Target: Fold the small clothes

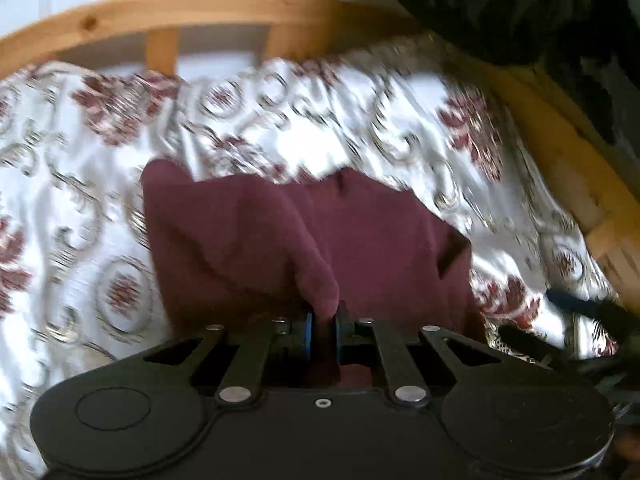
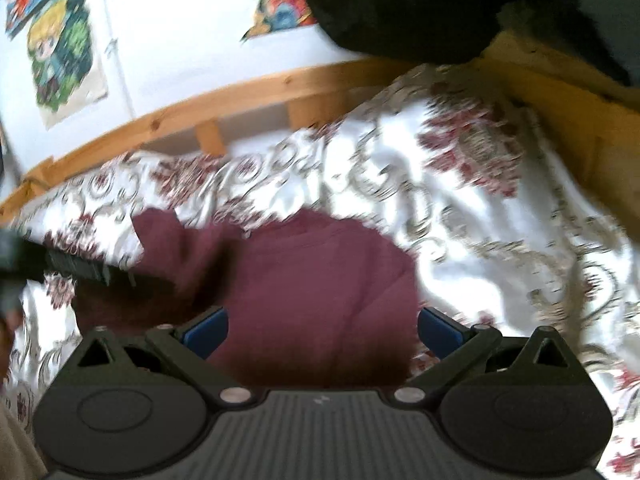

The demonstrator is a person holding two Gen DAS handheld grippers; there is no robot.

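Note:
A small maroon garment [image 1: 248,232] lies on a floral bedspread [image 1: 312,120]. My left gripper [image 1: 325,320] is shut on a raised fold of its near edge, the cloth pinched between the blue pads. In the right wrist view the same maroon garment [image 2: 304,280] spreads below my right gripper [image 2: 324,328], whose blue pads [image 2: 208,326] stand wide apart and open, touching nothing. The left gripper [image 2: 80,268] shows as a dark blurred shape at the garment's left side. Both views are smeared by motion.
A wooden bed rail [image 1: 208,12] with slats runs along the far side, and more wood frame [image 1: 560,152] curves down the right. A dark bulky fabric mass [image 1: 520,8] hangs at the upper right. Colourful posters [image 2: 60,52] hang on the white wall.

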